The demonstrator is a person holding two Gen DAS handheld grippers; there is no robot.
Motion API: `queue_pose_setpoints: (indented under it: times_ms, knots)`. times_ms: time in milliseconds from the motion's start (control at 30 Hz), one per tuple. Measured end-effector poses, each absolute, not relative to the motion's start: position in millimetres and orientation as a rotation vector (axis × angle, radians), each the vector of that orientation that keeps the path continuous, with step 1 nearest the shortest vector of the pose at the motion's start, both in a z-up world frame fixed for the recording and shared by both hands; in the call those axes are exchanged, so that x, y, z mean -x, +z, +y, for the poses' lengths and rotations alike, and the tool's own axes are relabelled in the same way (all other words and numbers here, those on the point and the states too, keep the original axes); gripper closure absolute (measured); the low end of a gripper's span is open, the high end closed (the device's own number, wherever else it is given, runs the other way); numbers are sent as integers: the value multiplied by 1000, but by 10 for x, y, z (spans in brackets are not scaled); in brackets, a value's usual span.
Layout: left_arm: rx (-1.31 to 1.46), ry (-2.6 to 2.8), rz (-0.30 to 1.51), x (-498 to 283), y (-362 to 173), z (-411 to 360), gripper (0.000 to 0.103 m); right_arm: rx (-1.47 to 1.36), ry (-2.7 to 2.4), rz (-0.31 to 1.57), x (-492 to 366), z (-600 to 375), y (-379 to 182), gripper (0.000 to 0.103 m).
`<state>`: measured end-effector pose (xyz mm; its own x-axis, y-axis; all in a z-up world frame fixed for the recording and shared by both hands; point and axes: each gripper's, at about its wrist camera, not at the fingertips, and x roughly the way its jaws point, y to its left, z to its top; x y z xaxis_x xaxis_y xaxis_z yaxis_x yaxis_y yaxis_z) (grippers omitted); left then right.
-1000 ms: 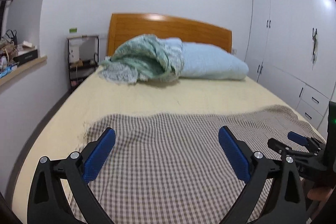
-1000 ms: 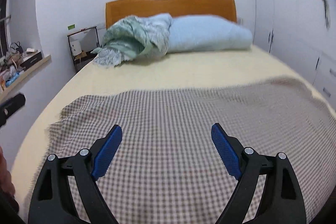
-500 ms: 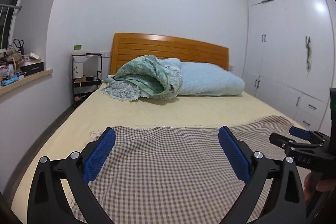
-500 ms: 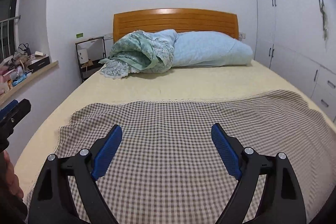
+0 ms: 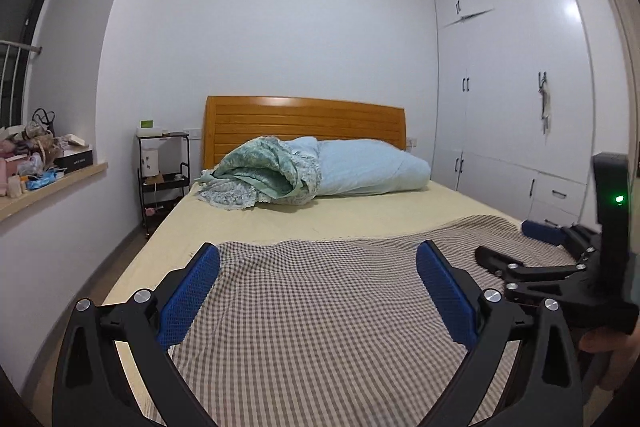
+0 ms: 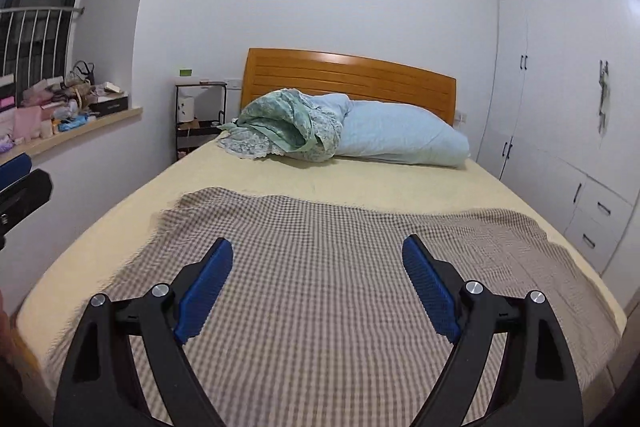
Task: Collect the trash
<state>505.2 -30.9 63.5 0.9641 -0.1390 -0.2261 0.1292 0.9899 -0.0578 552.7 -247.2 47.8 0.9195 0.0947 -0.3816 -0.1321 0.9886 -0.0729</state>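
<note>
No trash shows on the bed in either view. My left gripper (image 5: 318, 259) is open and empty, held above the foot of the bed over a brown checked blanket (image 5: 320, 307). My right gripper (image 6: 318, 255) is open and empty over the same blanket (image 6: 320, 287). The right gripper also shows at the right edge of the left wrist view (image 5: 516, 247), and the left gripper's tip shows at the left edge of the right wrist view (image 6: 20, 179).
A yellow-sheeted bed (image 6: 380, 187) has a wooden headboard (image 6: 348, 75), a green bundled quilt (image 6: 284, 131) and a blue pillow (image 6: 400, 139). A cluttered window ledge (image 6: 60, 115) is at the left, beside a black shelf rack (image 6: 196, 119). White wardrobes (image 6: 560, 87) line the right.
Both grippers have tilted upward and risen, so more wall and ceiling shows and the bed sits lower in view. Both stay open.
</note>
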Motion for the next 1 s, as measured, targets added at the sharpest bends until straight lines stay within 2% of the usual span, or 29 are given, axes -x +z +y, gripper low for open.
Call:
queue_pose_setpoints:
  times_ms: [233,567,700,733,1000]
  knots:
    - [66,-149,241,-4062,592,-264,8,25,110,429,-4756,-2551,419,20]
    - [107,-129,219,-3084,586,-109,8,45,110,445,-3807,-2562,269,20]
    - [81,-104,229,-2654,599,-134,8,57,119,433,-3478,-2545,240,20]
    - [76,-103,238,-2596,592,-140,8,52,127,433,-3374,-2546,232,16]
    - [-11,-120,232,-1798,480,-211,8,-28,129,419,-2517,-2618,136,16]
